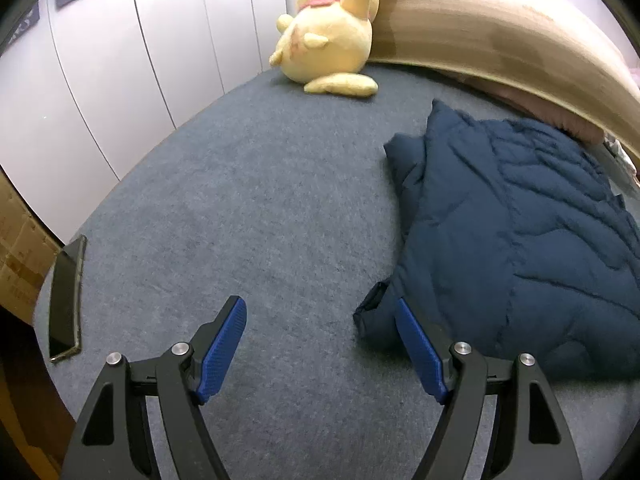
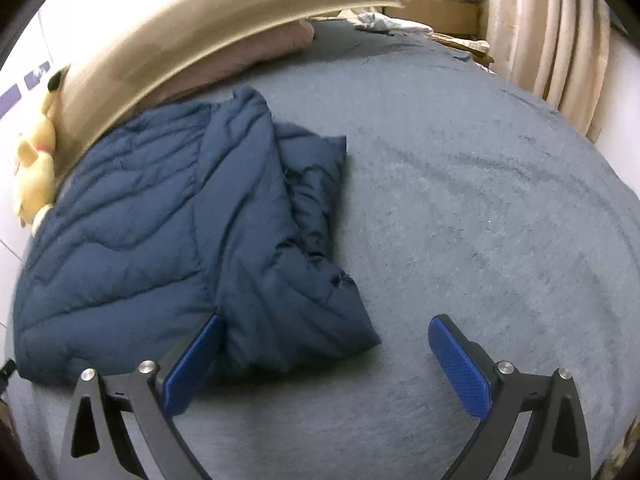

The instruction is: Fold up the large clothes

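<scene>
A dark blue quilted puffer jacket (image 1: 520, 240) lies folded into a rough rectangle on the grey bed cover (image 1: 260, 200). In the left wrist view it fills the right side, and my left gripper (image 1: 320, 308) hangs open just left of its near corner, nothing between the blue pads. In the right wrist view the jacket (image 2: 160, 232) lies at the left and centre. My right gripper (image 2: 326, 322) stands open above the jacket's near right corner, which shows between its fingers, the pads not touching it.
A yellow plush toy (image 1: 332, 36) leans against the wooden headboard (image 1: 480, 28) at the far end. A dark phone (image 1: 66, 300) lies near the bed's left edge, beside white wardrobe doors (image 1: 140, 60). Beige curtains (image 2: 552, 40) and clutter stand beyond the bed's right side.
</scene>
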`<state>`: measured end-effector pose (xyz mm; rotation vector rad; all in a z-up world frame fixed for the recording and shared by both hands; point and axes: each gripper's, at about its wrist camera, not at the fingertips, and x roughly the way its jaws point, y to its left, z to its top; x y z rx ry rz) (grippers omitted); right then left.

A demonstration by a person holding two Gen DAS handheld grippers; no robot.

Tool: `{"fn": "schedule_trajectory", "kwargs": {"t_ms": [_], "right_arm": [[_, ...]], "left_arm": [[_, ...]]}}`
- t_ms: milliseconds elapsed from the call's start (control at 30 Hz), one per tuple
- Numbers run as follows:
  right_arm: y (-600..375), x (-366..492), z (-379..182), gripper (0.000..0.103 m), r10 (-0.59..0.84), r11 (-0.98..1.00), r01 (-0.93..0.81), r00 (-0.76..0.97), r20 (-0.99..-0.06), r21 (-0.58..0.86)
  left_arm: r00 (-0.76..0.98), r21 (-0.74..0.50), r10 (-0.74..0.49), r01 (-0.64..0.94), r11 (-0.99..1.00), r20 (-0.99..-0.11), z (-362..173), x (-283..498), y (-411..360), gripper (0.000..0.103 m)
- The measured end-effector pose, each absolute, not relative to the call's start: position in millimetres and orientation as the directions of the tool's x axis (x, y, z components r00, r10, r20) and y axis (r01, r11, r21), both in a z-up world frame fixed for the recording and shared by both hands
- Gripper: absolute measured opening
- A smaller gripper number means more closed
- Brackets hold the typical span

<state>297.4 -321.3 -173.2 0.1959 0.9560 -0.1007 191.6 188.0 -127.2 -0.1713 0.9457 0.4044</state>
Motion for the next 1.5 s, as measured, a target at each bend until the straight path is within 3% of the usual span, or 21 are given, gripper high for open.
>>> {"fn": "schedule_trajectory", "kwargs": {"t_ms": [133,267,500,733,933,1300,1500], "right_arm": [[-313.8,291.3,-155.8,0.103,0.007,0.984,0.133,0.630,-0.777,0.118],[-312.5,305.3,-174.0,0.103,-0.023,0.988,0.140,0.551,-0.834,0.065],[-320.3,289.5,-152.6,0.103,0.036,0.982,0.125,0.613,-0.789,0.142],[-354.8,279.8,-136.3,0.103,0.178,0.938,0.119,0.637,-0.750,0.325],[-380.1,297.4,-137.8,0.103,0.212,0.903,0.161,0.638,-0.741,0.398],[-344.5,423.9,-118.9,0.103,0.313,0.909,0.029,0.614,-0.725,0.416],[-334.1,491.1,-138.6,0.094,0.306,0.919,0.035,0.566,-0.765,0.393]], "left_arm": [[0.532,0.021,0.261,-0.414,0.910,-0.806,-117.3,190.3,189.0,0.077],[0.541,0.020,0.257,-0.404,0.915,-0.801,-111.7,189.1,185.3,0.077],[0.568,-0.002,0.242,-0.394,0.919,-0.786,-100.1,185.3,189.1,0.077],[0.614,-0.163,0.092,-0.346,0.924,-0.784,-96.4,187.1,213.8,0.078],[0.601,-0.181,0.067,-0.343,0.922,-0.796,-100.7,208.2,225.2,0.078],[0.624,-0.127,-0.010,-0.144,0.981,-0.781,-81.8,326.1,180.7,0.078],[0.567,-0.145,-0.058,-0.111,0.983,-0.822,-102.4,408.2,170.7,0.078]]}}
